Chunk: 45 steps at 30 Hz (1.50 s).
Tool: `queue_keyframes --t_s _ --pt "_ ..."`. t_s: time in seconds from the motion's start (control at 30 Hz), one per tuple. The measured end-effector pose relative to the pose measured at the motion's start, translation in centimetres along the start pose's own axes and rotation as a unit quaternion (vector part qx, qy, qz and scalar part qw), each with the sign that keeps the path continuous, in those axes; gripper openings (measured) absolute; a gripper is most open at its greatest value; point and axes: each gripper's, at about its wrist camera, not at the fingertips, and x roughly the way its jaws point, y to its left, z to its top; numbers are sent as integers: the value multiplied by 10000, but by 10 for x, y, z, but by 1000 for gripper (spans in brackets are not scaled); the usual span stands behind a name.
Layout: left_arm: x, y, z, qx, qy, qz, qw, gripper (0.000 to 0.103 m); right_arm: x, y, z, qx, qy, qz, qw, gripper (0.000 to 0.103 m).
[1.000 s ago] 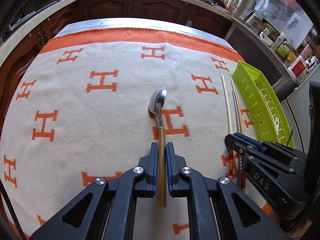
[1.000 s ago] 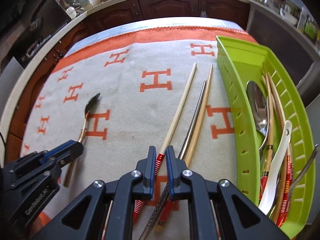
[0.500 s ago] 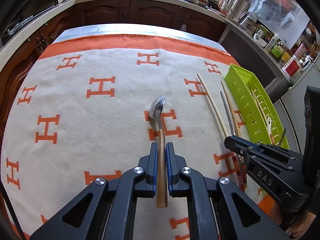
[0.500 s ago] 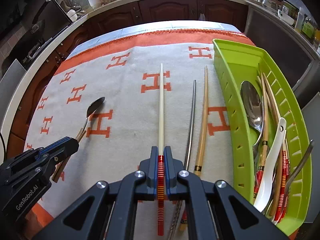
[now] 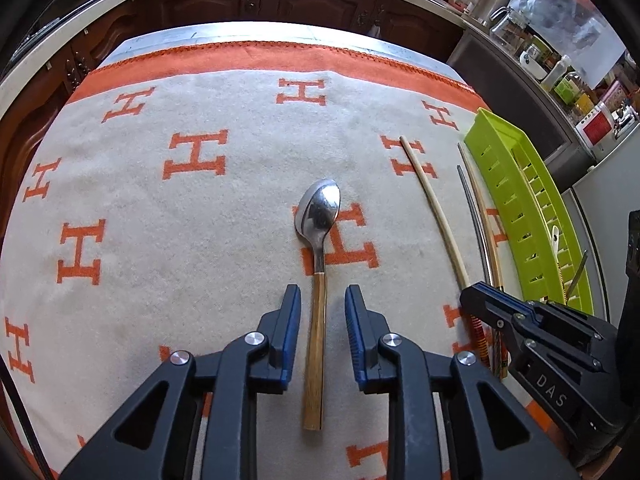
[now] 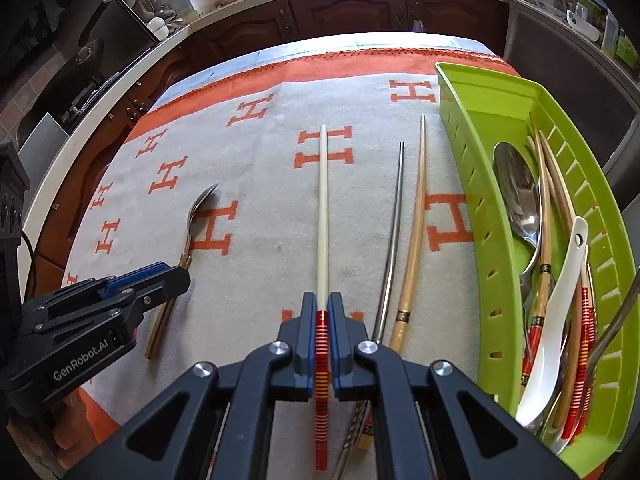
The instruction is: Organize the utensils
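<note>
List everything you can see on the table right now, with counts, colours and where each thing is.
Blanket: one, cream with orange H marks, covering the table.
Wooden-handled spoon: one, steel bowl, on the blanket between the left tongs' pads.
Loose chopsticks: three; cream with red-striped end in the right tongs, metal and tan beside it.
Tray: one, lime green, right edge, holding a steel spoon, white spoon and several chopsticks.
Left tongs: black and blue, opening.
Right tongs: shut on the chopstick.

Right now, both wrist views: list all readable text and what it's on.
"DAS" – side of the right tongs.
"GenRobot.AI" – side of the left tongs.
"H" – repeated orange letter on the blanket.
Counter bottle and box labels, chopstick band marks: too small to read.
</note>
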Motion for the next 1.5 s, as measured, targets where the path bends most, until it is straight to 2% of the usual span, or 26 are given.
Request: queue_keyframes --t_s 0.17,0.37,0.4,0.43,0.47,0.6,0.77,0.97,1.23,1.5 --pt "10 -9 18 77 -41 255 9996 21 -1 -5 -2 67 -57 146 9999 5" --pt "19 -29 26 503 -193 800 9953 27 -1 -10 -3 150 -95 292 9994 5" --pt "20 -31 25 580 -242 880 9941 26 -1 -10 -4 158 -101 309 9993 5" --pt "20 -32 25 615 -289 930 9933 14 -2 -11 -4 169 -109 338 9992 5" --pt "19 -33 25 632 -319 943 9930 8 -2 -12 -4 178 -114 363 9991 5" --pt "15 -24 27 399 -342 774 9956 3 -2 -16 -5 249 -138 491 9984 5" --pt "6 -12 28 -23 -191 246 9995 0 -8 -19 -5 318 -249 679 9969 5" --pt "-17 -27 26 -90 -203 -128 9997 0 -21 -21 -2 361 -415 878 9946 5" --pt "-46 -71 36 94 -270 -495 9984 0 -56 -39 -5 549 -769 994 9905 5" --pt "-37 -144 57 269 18 -949 9951 0 -97 -98 -4 910 -1111 823 9862 5"
